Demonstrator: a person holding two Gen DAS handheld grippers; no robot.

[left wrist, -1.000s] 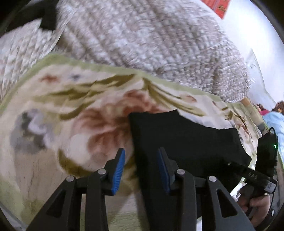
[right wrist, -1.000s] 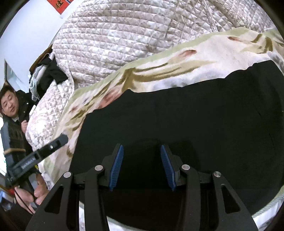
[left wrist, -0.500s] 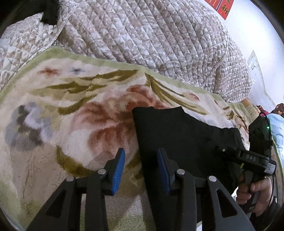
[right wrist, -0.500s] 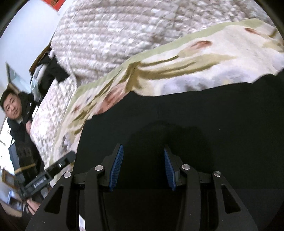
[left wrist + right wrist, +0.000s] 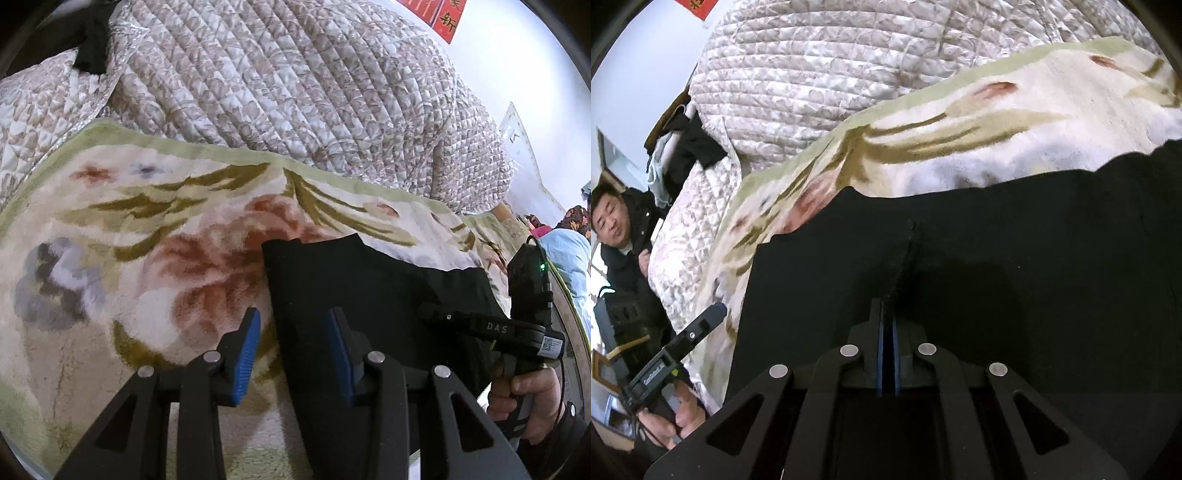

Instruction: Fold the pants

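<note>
Black pants [image 5: 354, 280] lie flat on a floral blanket [image 5: 147, 221]. My left gripper [image 5: 293, 336] is open, straddling the pants' left edge near the front, one finger over the blanket and one over the cloth. My right gripper [image 5: 887, 317] is shut on the pants [image 5: 997, 240], pinching a small ridge of black cloth that puckers just ahead of the fingertips. The right gripper also shows in the left wrist view [image 5: 480, 325], held by a hand at the pants' right side. The left gripper shows in the right wrist view [image 5: 679, 343] at lower left.
A quilted grey-white duvet [image 5: 295, 85] is heaped behind the blanket. A person in a dark jacket [image 5: 617, 236] stands at the left beyond the bed. Dark clothes [image 5: 690, 147] hang by the duvet. Red paper [image 5: 443, 14] hangs on the white wall.
My right gripper has closed from open onto the black cloth, raising a small pucker. My left gripper stays open and has barely shifted at the pants' left edge.
</note>
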